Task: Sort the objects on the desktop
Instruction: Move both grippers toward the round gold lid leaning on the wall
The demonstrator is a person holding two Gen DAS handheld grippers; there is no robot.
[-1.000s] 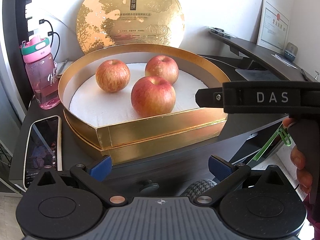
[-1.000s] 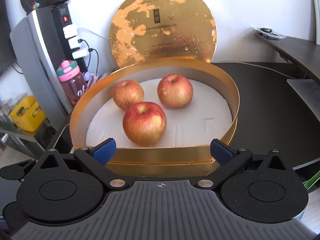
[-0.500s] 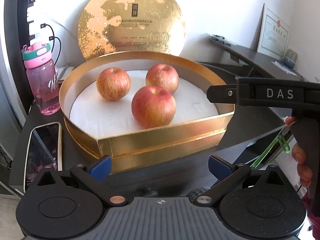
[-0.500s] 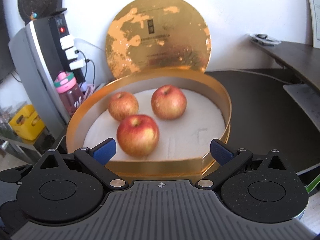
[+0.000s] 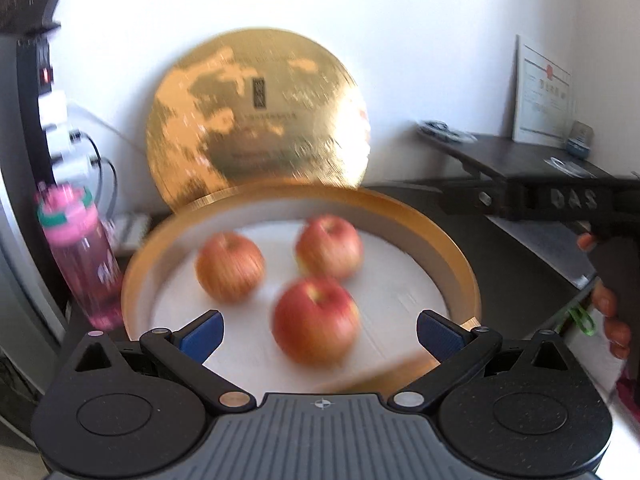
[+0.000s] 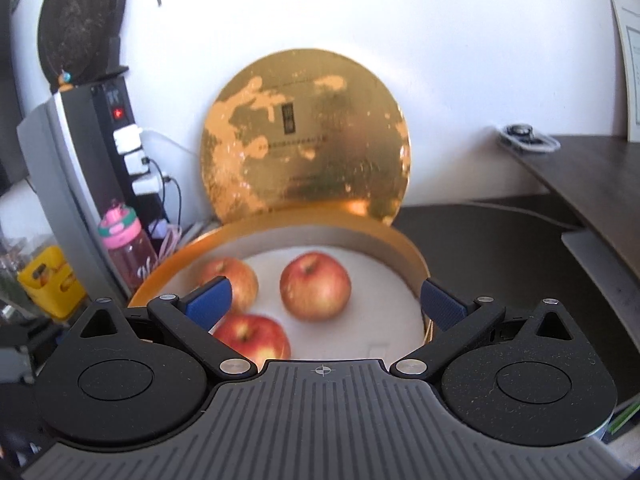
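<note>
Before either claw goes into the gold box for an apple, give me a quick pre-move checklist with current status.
1. Left claw open and empty: ok.
2. Right claw open and empty: ok.
3. Three apples inside the gold box, nearest apple, lid off: ok.
4. Gold lid leaning on the wall behind, clear of the approach: ok.
5. Pink bottle outside the box, beside its left rim: ok, but close.
6. Left view sharp enough to aim: not ok, motion blur.
</note>
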